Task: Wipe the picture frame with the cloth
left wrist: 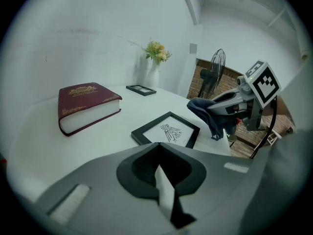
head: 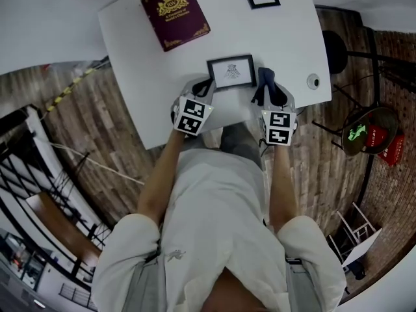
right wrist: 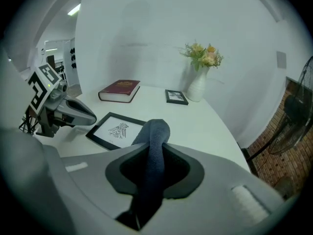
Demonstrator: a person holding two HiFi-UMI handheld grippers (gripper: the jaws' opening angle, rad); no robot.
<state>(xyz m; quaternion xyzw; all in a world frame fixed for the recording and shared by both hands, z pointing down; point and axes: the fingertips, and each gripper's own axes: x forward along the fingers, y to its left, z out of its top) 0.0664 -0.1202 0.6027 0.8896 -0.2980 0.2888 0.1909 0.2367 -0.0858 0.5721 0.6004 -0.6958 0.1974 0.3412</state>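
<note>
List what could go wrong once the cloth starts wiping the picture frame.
1. The picture frame lies loose and flat on the table; the left gripper is shut beside it, not gripping it, so a wipe might slide it.
2. The right gripper pinches the cloth into a narrow strip; its hard jaws might scrape the frame's front.

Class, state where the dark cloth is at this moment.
Head view: the cloth sits clamped in the right gripper, just right of the picture frame.
</note>
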